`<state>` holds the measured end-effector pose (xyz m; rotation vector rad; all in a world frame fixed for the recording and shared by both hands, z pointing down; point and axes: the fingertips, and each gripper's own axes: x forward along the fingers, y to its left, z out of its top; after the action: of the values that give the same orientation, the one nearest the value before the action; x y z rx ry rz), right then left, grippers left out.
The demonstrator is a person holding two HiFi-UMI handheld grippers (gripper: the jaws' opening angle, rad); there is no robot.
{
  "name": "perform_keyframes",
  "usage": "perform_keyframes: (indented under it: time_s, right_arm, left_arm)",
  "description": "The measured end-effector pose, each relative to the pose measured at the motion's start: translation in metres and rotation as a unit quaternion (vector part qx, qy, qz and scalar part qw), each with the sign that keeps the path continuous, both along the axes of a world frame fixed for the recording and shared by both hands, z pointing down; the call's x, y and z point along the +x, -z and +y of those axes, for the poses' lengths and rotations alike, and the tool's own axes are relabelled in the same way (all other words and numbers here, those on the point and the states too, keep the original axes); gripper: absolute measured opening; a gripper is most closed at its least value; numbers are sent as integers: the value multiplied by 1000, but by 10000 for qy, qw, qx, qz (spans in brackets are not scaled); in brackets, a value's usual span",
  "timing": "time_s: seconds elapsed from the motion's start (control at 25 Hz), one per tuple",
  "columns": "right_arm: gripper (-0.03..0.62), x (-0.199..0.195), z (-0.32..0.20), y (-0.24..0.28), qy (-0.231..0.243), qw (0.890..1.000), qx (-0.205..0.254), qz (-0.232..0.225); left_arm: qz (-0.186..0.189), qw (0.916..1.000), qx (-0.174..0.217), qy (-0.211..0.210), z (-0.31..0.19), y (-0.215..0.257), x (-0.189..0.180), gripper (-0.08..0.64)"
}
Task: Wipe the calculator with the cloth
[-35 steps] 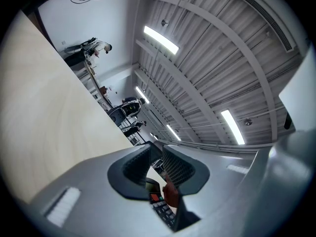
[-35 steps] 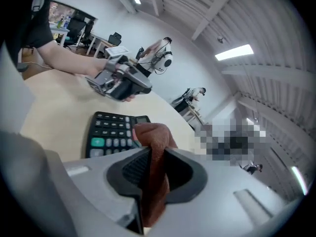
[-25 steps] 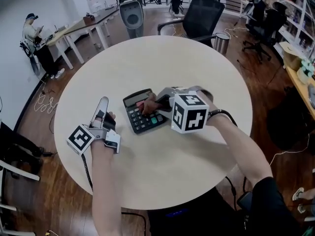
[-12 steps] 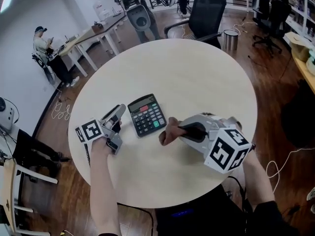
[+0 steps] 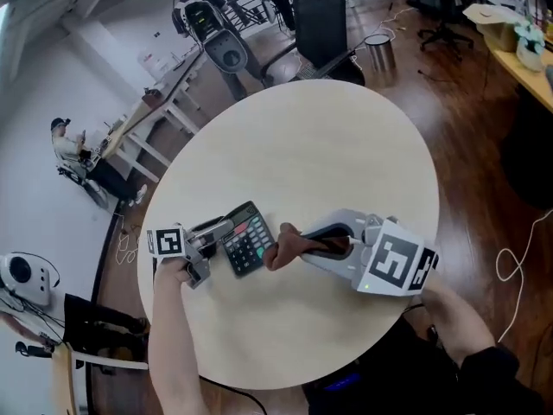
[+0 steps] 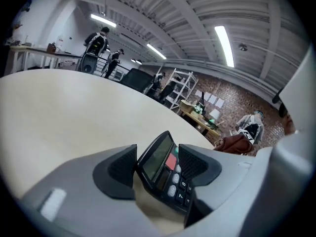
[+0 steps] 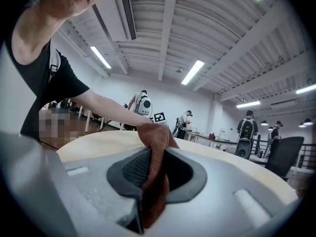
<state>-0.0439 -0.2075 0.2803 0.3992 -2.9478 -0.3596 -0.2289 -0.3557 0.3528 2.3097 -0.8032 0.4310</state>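
Note:
A black calculator (image 5: pixel 248 239) lies on the round cream table (image 5: pixel 311 145), near its left edge. My left gripper (image 5: pixel 222 237) has just been opening its jaws. They now straddle the calculator's display end (image 6: pixel 165 166), with a gap showing beside the left pad (image 6: pixel 118 169). My right gripper (image 5: pixel 304 247) hangs just right of the calculator, shut on a bunched brown cloth (image 5: pixel 289 249). In the right gripper view the cloth (image 7: pixel 155 144) stands pinched between the two dark pads. The cloth's tip is close to the calculator's right edge; whether they touch is unclear.
A black office chair (image 5: pixel 320 20) and a metal bin (image 5: pixel 378 50) stand past the table's far side. White desks (image 5: pixel 164 89) and several people are at the far left. A white machine (image 5: pixel 26 275) sits on the floor at left. Wooden floor surrounds the table.
The right gripper lifted the cloth off the calculator and drew back to the right. The left gripper moved in from the left and opened its jaws round the calculator's end.

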Motion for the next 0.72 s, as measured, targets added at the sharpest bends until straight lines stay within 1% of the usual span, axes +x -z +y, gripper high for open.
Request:
perform_keyframes:
  time_s: [0.04,0.12,0.16,0.2,0.24,0.28,0.36,0.4,0.44,0.52,0.56,0.64,0.72]
  right_arm:
    - [67,11,-3,0,-11,10000,11,-38]
    - [67,34,-12,1,-40,9999,-6,-118]
    - [67,41,-15,2,-58,9998,-36,-162]
    - [67,44,-16,3,-78,9998,-71,-193]
    - [67,42,-15,3,-102,9997,-104,-205]
    - [67,34,-10,3,-135,9996,-132,-208]
    - [67,12,3,7,-233,9992,-195,-268]
    - [67,6,6,8,-285,9987,-237,-337]
    - [67,7,4,8,-331,9982,-292,-414]
    - [67,28,-12,5,-419,9960,-482,-628]
    - [67,40,-23,2,-463,9940,-613,-777]
    - [67,56,-41,-1,-506,9898,-813,-1060]
    - [67,59,-48,2,-433,9880,-819,-1237]
  left_arm:
    - [-199,9997,-74,-126,-3,-5,11,270]
    - [-511,9983,-164,-244,-12,-12,32,229]
    - [-568,9979,-189,-239,-14,-13,37,190]
    - [-545,9981,-210,-213,-14,-12,37,184]
    - [-434,9987,-234,-162,-10,-10,32,174]
    - [-231,9994,-259,-62,-3,-6,23,158]
    - [365,9988,-224,242,16,6,-4,100]
    - [676,9972,-70,315,23,14,-12,86]
    - [986,9945,148,310,27,24,-11,75]
    - [1536,9863,532,271,30,42,7,58]
    - [1725,9824,660,268,32,48,18,57]
    - [2019,9758,800,240,41,56,37,58]
    - [2412,9663,886,136,57,68,51,58]
